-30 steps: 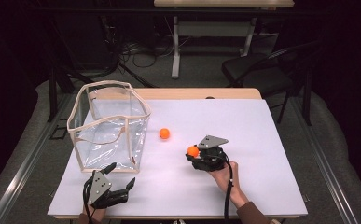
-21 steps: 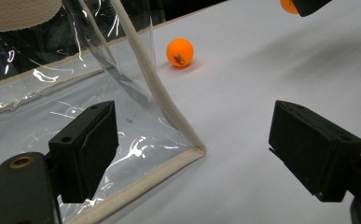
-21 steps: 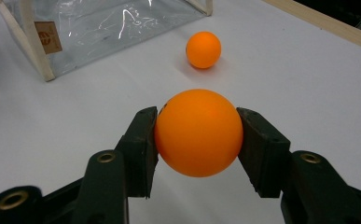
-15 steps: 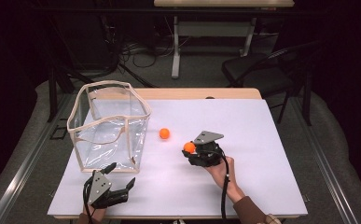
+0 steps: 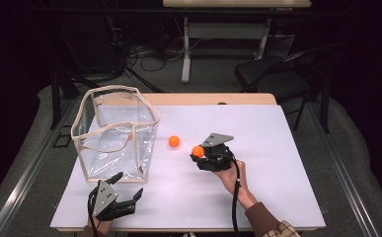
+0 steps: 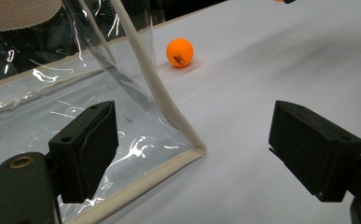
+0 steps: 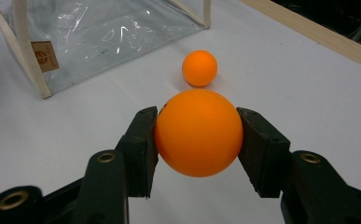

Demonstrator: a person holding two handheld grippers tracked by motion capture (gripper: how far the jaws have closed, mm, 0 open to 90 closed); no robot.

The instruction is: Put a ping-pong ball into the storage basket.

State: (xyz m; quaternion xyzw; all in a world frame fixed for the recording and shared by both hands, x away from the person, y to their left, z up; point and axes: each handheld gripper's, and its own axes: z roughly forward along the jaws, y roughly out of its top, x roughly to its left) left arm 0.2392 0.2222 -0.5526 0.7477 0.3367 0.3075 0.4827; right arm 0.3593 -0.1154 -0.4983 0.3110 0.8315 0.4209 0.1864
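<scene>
Your right hand-held gripper [image 7: 197,135] pinches the orange ball [image 7: 198,133] across its widest part: light, smooth, round, so squeeze gently. Left hand-held gripper [image 6: 206,154] spread.

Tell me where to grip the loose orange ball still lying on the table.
Take the loose ball across its middle, jaws straddling it from above. It's round, so any width works, and it sits apart from the clear bag, free all round. The right gripper already holds the other ball.
</scene>
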